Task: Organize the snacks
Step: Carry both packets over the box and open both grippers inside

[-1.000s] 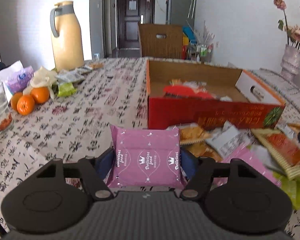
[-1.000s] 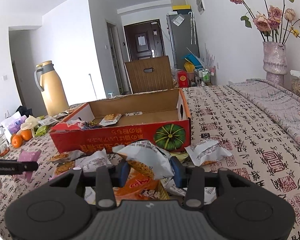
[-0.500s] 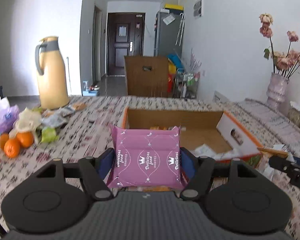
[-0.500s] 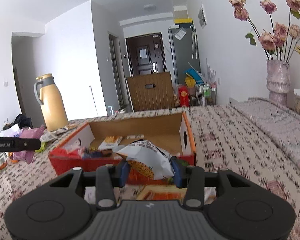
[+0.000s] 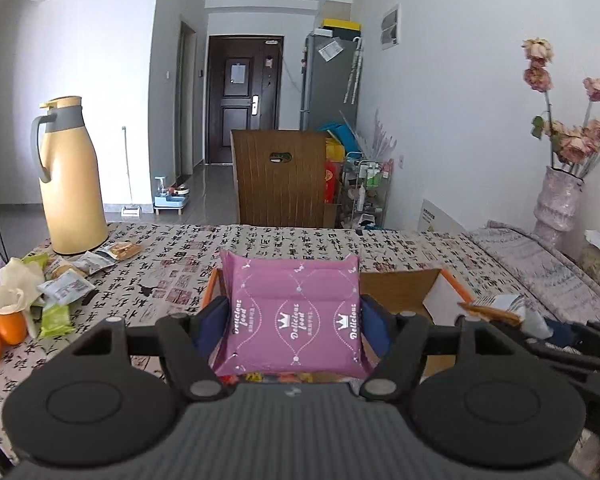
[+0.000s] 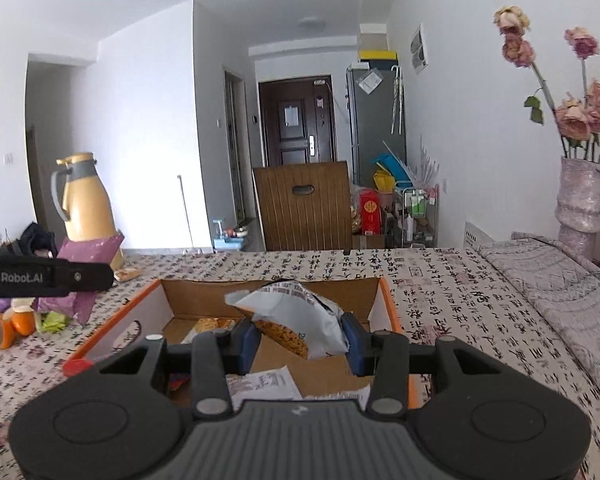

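- Left wrist view: left gripper (image 5: 293, 314) clamped on a pink "Delicious food" snack packet (image 5: 294, 314) — blue pads pressing both side edges, packet flat and raised above the table.
- Open cardboard box (image 5: 432, 292) with orange rim lies just behind the packet, at 1 o'clock from it; a few wrappers show inside, under the packet.
- Yellow thermos jug (image 5: 70, 178) stands at 10 o'clock; loose snack packets (image 5: 66, 286) and oranges (image 5: 0, 332) cluster at 9 o'clock on the patterned tablecloth (image 5: 172, 264).
- Vase of dried roses (image 5: 558, 204) at 2 o'clock.
- Right wrist view: right gripper (image 6: 298, 336) closed on a white crinkled snack bag (image 6: 296, 316), held over the box interior — bag clear of the box floor.
- Left gripper's finger and pink packet appear at 9 o'clock, outside the box's left wall.
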{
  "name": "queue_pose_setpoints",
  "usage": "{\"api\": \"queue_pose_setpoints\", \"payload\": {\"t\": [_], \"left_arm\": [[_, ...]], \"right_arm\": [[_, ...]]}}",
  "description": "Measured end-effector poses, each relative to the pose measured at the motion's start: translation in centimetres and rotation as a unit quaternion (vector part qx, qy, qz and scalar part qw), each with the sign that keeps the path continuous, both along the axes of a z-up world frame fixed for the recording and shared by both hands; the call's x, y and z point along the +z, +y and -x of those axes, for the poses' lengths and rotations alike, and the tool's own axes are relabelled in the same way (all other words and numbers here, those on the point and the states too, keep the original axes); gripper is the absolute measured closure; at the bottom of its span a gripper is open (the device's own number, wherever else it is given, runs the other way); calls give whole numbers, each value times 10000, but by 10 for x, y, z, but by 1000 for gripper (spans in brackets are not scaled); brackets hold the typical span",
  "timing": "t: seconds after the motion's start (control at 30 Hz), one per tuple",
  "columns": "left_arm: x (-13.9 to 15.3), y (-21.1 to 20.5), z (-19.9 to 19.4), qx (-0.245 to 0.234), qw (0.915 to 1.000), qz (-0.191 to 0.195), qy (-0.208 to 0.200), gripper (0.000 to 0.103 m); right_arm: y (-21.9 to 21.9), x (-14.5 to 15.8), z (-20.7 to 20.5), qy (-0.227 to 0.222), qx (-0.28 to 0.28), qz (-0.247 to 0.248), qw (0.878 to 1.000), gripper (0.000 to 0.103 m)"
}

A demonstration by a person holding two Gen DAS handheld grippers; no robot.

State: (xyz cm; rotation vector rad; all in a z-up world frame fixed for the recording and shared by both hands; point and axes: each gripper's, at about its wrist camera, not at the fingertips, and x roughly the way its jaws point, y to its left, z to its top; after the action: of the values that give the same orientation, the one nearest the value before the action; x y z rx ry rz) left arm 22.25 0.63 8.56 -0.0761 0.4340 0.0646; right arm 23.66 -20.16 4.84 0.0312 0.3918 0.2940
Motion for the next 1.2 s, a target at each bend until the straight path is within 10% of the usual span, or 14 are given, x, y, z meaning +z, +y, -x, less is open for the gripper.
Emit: {"api": "queue_pose_setpoints", "payload": {"t": [0.4, 0.57, 0.67, 1.2], "left_arm": [[-39, 13, -47, 160, 9985, 84, 509, 28], [-39, 12, -41, 233, 9990, 97, 377, 0], [-35, 13, -36, 321, 9989, 148, 295, 0], [-20, 11, -25, 350, 9989, 216, 209, 0]], "right_arm": [[6, -32, -45, 490, -41, 186, 9986, 58], [0, -35, -44, 524, -75, 122, 9985, 36], [-5, -34, -41, 435, -169, 14, 9989, 0], [-9, -17, -29, 146, -211, -85, 9996, 0]]}}
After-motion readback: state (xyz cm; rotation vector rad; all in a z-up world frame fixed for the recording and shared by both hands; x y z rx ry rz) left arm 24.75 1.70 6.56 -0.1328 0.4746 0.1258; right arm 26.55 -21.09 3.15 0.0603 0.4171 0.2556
